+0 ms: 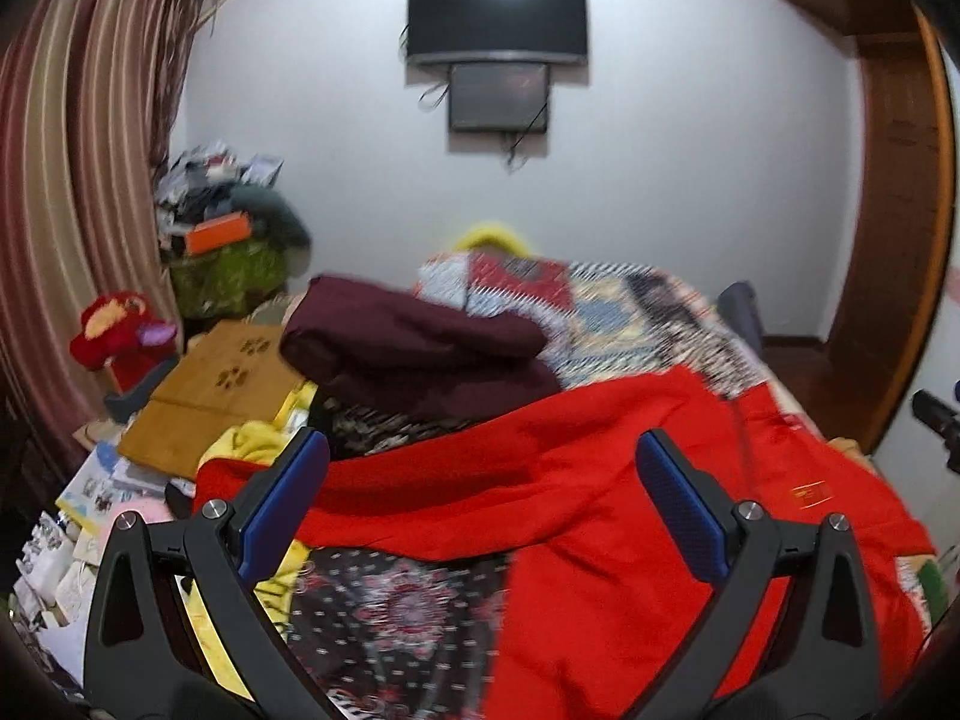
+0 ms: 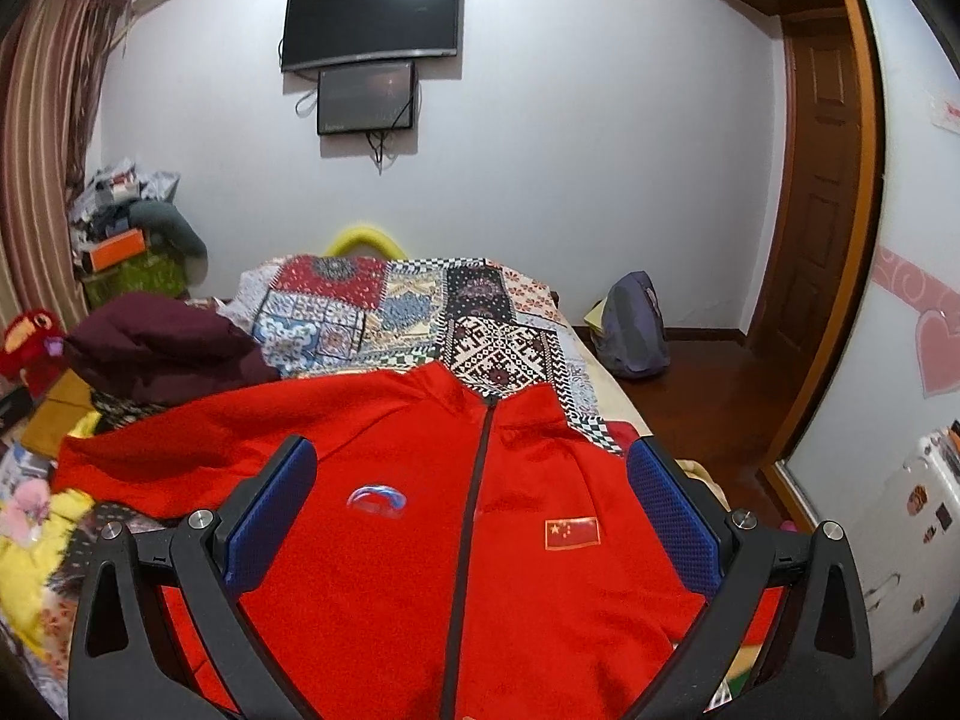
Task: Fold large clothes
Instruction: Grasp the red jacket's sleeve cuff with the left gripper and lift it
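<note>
Red jacket (image 2: 420, 540) lies front-up, zipped, spread on bed (image 2: 384, 306), likely flattened for folding. Left hand-held gripper (image 1: 483, 510) and right hand-held gripper (image 2: 471, 516) hover above it, jaws wide apart, gripping nothing

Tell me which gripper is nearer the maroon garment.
Left. The left gripper hovers over the red jacket just short of the maroon garment; the right gripper sits farther right, over the zipper.

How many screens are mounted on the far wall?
2. A large black flat television hangs high on the white wall; a smaller dark screen sits directly beneath it, with cables dangling. No others are visible in either view.
</note>
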{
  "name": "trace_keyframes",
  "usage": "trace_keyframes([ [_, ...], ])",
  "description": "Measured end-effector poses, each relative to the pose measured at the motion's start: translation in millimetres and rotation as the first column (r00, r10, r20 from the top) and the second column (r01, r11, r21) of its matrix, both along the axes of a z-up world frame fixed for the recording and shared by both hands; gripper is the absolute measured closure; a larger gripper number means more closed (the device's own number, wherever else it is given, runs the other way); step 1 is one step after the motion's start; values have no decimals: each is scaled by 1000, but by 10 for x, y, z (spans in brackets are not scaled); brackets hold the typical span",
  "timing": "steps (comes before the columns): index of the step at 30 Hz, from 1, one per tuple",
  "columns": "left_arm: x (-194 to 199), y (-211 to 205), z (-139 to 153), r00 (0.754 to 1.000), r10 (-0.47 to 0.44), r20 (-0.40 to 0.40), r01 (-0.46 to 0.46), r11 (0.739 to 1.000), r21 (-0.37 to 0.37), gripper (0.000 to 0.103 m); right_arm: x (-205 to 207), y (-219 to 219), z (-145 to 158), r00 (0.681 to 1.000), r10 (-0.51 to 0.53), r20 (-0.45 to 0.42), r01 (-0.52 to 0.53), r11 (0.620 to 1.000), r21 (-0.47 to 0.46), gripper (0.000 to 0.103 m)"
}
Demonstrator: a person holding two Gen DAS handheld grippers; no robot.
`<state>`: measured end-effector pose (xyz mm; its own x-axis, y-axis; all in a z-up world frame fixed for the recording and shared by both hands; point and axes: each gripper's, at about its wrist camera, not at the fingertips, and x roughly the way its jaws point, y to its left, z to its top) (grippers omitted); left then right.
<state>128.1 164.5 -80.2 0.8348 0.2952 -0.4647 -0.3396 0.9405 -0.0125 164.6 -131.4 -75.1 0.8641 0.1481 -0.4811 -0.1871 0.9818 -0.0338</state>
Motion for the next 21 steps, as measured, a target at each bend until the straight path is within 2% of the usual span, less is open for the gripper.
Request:
trace_keyframes([
  [4, 111, 556, -368, 996, 73, -54, -75, 996, -48, 0, 300, 105, -201, 999, 6, -52, -9, 999, -51, 0],
  [7, 148, 932, -663, 984, 119, -129, -131, 988, -83, 0, 495, 132, -362, 993, 14, -120, -20, 999, -50, 1],
  [9, 168, 1193, -865, 976, 137, -170, -162, 977, -140, 0, 624, 167, -483, 984, 25, -175, -34, 998, -44, 2],
  [12, 128, 1591, -1171, 958, 177, -227, -231, 944, -237, 0, 748, 184, -630, 972, 32, -231, -47, 997, -59, 2],
  [15, 66, 1936, -1437, 946, 190, -264, -272, 906, -324, 1, 836, 175, -753, 959, 26, -281, -45, 997, -62, 2],
  [18, 20, 2276, -1666, 941, 189, -281, -301, 847, -438, 5, 891, 134, -834, 948, 20, -319, -35, 998, -43, 2],
  [21, -26, 2601, -1850, 941, 186, -284, -321, 760, -565, 14, 982, 94, -896, 940, 10, -340, -20, 999, -28, 2],
])
